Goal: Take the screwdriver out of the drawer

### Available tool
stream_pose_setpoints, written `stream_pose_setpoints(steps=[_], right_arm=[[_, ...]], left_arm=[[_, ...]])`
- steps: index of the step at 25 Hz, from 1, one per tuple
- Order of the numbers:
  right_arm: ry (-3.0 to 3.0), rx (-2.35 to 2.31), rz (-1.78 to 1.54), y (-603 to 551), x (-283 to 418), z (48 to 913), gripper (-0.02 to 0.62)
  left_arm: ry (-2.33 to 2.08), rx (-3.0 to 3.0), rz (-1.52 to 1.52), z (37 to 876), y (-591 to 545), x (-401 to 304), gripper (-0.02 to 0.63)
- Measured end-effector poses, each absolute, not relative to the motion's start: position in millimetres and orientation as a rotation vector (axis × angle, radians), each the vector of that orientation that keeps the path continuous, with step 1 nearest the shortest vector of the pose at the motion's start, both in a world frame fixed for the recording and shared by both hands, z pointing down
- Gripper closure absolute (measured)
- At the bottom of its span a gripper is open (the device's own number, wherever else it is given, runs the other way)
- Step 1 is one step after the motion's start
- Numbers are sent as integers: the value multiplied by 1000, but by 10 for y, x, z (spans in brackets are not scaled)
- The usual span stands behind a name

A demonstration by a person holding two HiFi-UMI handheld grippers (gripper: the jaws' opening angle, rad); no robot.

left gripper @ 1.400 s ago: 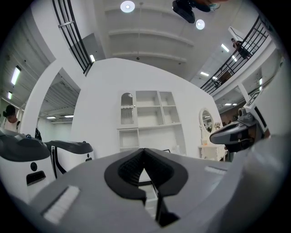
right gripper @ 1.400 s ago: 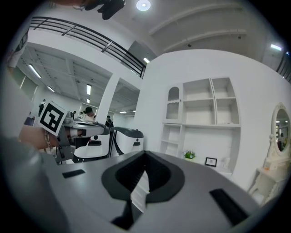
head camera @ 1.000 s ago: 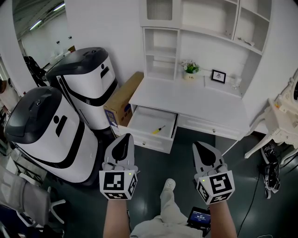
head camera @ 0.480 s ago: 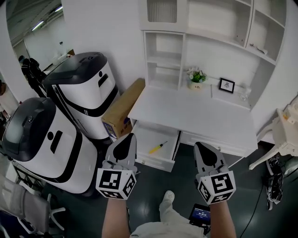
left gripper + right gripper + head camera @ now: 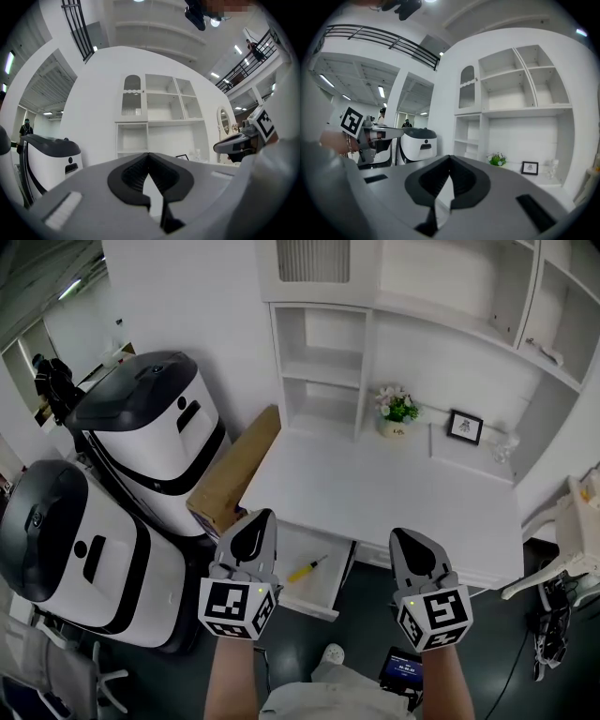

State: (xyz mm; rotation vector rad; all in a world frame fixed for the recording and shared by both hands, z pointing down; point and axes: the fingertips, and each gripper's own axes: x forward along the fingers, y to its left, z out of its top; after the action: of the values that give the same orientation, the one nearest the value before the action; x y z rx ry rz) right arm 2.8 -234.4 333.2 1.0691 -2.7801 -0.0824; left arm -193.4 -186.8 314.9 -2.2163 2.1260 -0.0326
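Note:
A yellow-handled screwdriver lies in the open white drawer under the left end of the white desk. My left gripper hangs just left of the drawer, level, its jaws shut on nothing. My right gripper is beside it to the right, in front of the desk's edge, jaws also shut and empty. In the left gripper view my left gripper faces the white shelf unit. In the right gripper view my right gripper faces the shelves too.
Two large white-and-black machines stand left of the desk, with a cardboard box leaning between them and the desk. On the desk stand a small potted plant and a picture frame. A white chair is at the right.
The desk and drawer have come closer and lower in the head view. Both grippers have advanced toward the desk, staying shut; the left one now sits beside the drawer.

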Motion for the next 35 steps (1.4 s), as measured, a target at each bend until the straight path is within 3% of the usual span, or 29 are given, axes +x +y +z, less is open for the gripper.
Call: stream_pose_setpoints(steps=[5, 9, 11, 35], right_arm=[[-2782, 1073, -49, -2760, 29, 3363, 589], [-2777, 1100, -21, -2994, 84, 3392, 589], [-2772, 1109, -13, -3058, 112, 3411, 589], [-2535, 1271, 278, -2764, 245, 4329, 589]], left_arm=[[2106, -2266, -62, 3180, -2314, -1919, 587], [2049, -2355, -99, 3265, -2599, -1808, 450], [2021, -2382, -145, 3328, -2693, -1749, 415], [1937, -2738, -384, 4464, -2699, -1704, 419]])
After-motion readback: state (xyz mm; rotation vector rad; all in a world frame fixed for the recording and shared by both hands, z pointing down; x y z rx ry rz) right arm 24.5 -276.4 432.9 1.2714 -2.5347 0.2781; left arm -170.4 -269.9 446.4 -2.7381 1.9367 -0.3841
